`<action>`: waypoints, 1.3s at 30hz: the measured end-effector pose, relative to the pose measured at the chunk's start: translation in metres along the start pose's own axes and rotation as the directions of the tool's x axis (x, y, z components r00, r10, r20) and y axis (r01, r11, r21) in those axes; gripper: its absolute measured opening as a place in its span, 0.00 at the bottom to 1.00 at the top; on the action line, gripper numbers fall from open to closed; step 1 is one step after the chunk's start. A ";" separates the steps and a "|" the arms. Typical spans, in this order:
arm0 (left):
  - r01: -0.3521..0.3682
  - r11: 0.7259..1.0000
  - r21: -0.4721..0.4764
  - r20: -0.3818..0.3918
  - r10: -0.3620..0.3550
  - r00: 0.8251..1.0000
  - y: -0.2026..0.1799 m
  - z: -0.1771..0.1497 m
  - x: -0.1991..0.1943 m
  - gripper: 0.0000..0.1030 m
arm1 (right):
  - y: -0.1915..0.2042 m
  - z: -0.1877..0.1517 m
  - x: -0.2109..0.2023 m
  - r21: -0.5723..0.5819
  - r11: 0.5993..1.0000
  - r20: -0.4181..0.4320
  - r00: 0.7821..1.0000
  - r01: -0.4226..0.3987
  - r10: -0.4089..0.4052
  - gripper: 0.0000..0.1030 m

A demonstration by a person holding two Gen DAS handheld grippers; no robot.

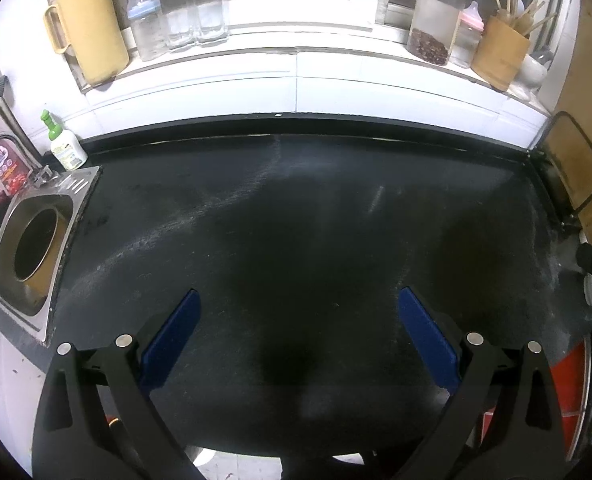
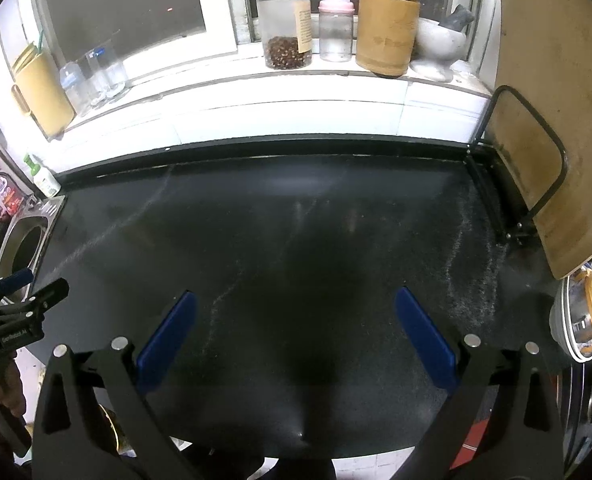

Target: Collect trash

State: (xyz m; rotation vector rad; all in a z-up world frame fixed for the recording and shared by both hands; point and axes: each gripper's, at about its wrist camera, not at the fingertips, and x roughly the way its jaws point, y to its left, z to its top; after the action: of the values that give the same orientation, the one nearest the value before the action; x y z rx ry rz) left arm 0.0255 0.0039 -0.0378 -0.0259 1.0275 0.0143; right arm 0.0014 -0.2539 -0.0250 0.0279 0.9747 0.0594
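Two grippers, both with jaws spread wide and nothing between the blue pads. The left gripper (image 1: 296, 308) hangs over the black countertop (image 1: 296, 220), and the right gripper (image 2: 296, 308) does the same over its own stretch of the counter; in both views the counter surface between the fingers is just bare black with some pale streaky smears. Can't spot any trash on the counter from either camera, so I can't say where it is.

Going outward in the left wrist view: the steel sink (image 1: 35, 248) sits at about 9 o'clock with a round dark opening in it, a green-capped soap bottle (image 1: 65, 146) just behind its back corner at 10 o'clock. Up at 11 o'clock on the white windowsill is a tan pitcher (image 1: 91, 28), with a baby bottle (image 1: 145, 24) and clear glasses (image 1: 195, 12) right beside it. At 1 o'clock there's a jar (image 1: 434, 20) with dark brown stuff in the bottom, a pink-topped bottle (image 1: 470, 34), and a wooden utensil holder (image 1: 500, 52). A big wooden cutting board (image 1: 588, 120) leans in a wire rack at 3 o'clock. In the right wrist view, stacked bowls (image 2: 580, 316) sit at 4 o'clock.
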 end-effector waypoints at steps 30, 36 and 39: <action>-0.010 1.000 -0.015 -0.006 0.010 1.000 0.004 -0.001 0.002 0.93 | 0.002 0.005 0.005 -0.018 1.000 -0.009 1.000 -0.012 0.011 0.93; -0.012 1.000 -0.017 -0.005 0.012 1.000 0.005 0.001 0.003 0.93 | 0.003 0.006 0.006 -0.018 1.000 -0.008 1.000 -0.016 0.016 0.93; -0.013 1.000 -0.013 -0.005 0.013 1.000 0.005 0.001 0.002 0.93 | 0.003 0.007 0.007 -0.019 1.000 -0.009 1.000 -0.016 0.016 0.93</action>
State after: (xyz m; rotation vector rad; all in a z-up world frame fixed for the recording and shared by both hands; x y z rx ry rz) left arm 0.0271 0.0085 -0.0396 -0.0315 1.0323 0.0330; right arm 0.0113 -0.2506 -0.0268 0.0180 0.9829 0.0838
